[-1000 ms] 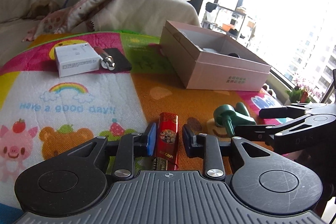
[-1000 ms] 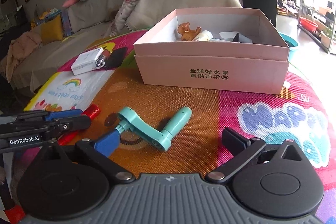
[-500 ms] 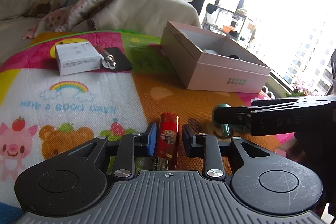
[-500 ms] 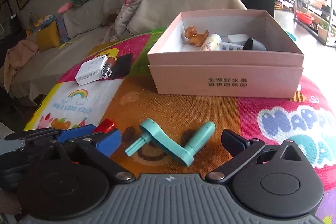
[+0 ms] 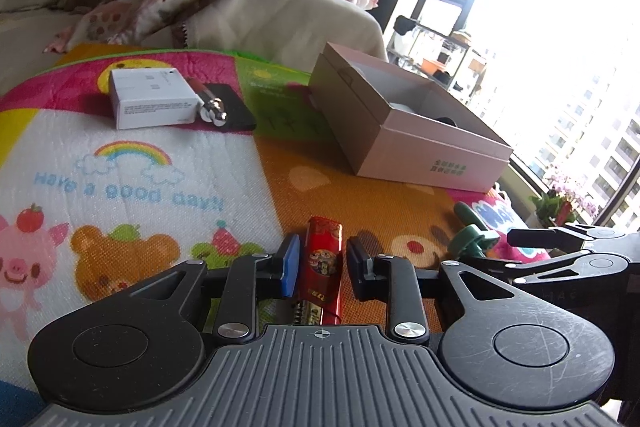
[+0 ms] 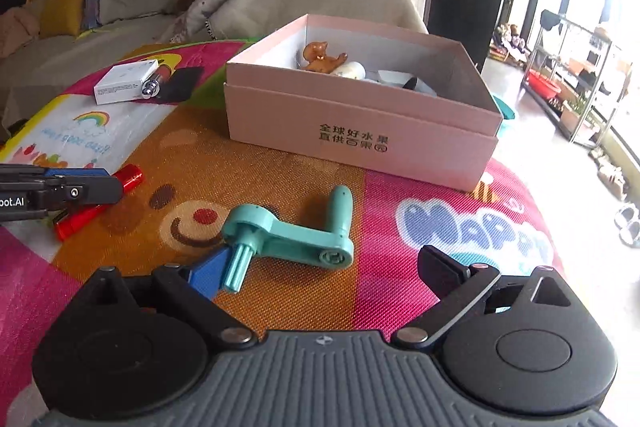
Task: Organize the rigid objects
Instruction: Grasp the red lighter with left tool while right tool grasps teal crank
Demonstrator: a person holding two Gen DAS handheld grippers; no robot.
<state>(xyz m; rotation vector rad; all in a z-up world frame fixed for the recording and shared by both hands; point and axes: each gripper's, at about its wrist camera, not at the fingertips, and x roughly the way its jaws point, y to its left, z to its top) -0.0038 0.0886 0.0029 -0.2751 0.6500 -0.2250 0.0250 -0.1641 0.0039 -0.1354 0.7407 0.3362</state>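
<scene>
Left wrist view: my left gripper (image 5: 320,263) sits low over the play mat (image 5: 140,167) with the red lighter (image 5: 322,259) lying lengthwise between its fingers. The blue pad on one side looks against the lighter, while a thin gap shows beside the black pad on the other, so I read the jaws as narrowed around it, not yet clamped. From the right wrist camera, my right gripper (image 6: 320,267) has its fingers spread wide, the teal crank handle (image 6: 292,231) resting on the mat between them, its stub shaft just beside the blue fingertip (image 6: 206,273) and nothing pressing on it. Beyond both stands the pink cardboard box (image 6: 360,131), open-topped, already holding an orange figurine (image 6: 320,57), a small white bottle (image 6: 352,70) and other pieces I cannot make out. A white carton (image 5: 154,99), a chrome-tipped tube (image 5: 210,111) and a flat black item (image 5: 234,107) wait at the mat's far side, well apart from the box. I judge this the pick-up stage for two items at once: next, each jaw must close squarely before lifting, then carry over the box rim. The crank's bent shape may twist in the grip.
</scene>
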